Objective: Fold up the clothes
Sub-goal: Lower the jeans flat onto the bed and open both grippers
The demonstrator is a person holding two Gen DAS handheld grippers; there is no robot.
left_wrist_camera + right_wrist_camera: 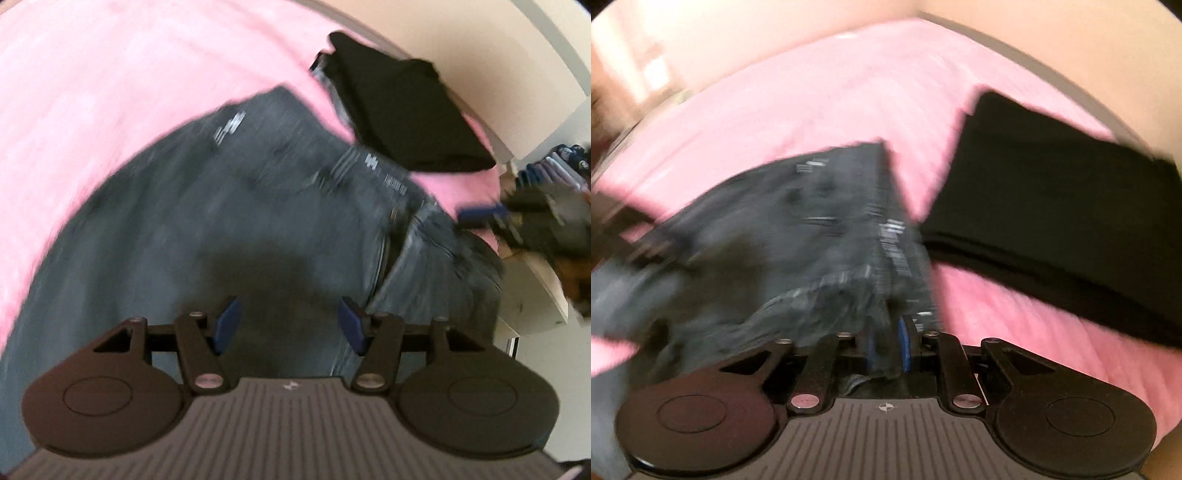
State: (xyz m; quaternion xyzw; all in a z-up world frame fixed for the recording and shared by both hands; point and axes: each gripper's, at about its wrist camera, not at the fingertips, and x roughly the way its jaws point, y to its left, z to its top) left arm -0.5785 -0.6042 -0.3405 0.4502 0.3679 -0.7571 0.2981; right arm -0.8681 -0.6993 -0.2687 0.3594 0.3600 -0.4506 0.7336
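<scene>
Grey jeans (229, 206) spread flat on a pink bedcover (92, 92), blurred in both views. Long axis, in the left wrist view, running from the near left corner up toward the far right, ending there in a straight edge with pale printed marks beside a folded black garment (406, 107). Fly and seam area lying to the right, near the bed's right edge. Left gripper (288, 325) poised over the denim with blue pads (227, 325) spread apart, only cloth below and nothing between them, no contact visible. Right gripper (886, 347) pressed nearly together, pinching a bunched fold of the jeans (798, 236) between its blue pads (903, 343), the fabric rising crumpled from the jaws. In the right wrist view, denim reaching away to the far left from the pinch, its straight far edge pointing toward the black garment (1063, 206), which lies just right of it on the bedcover (831, 96). Cluttered shelf (546, 206) visible past the bed's right side.
</scene>
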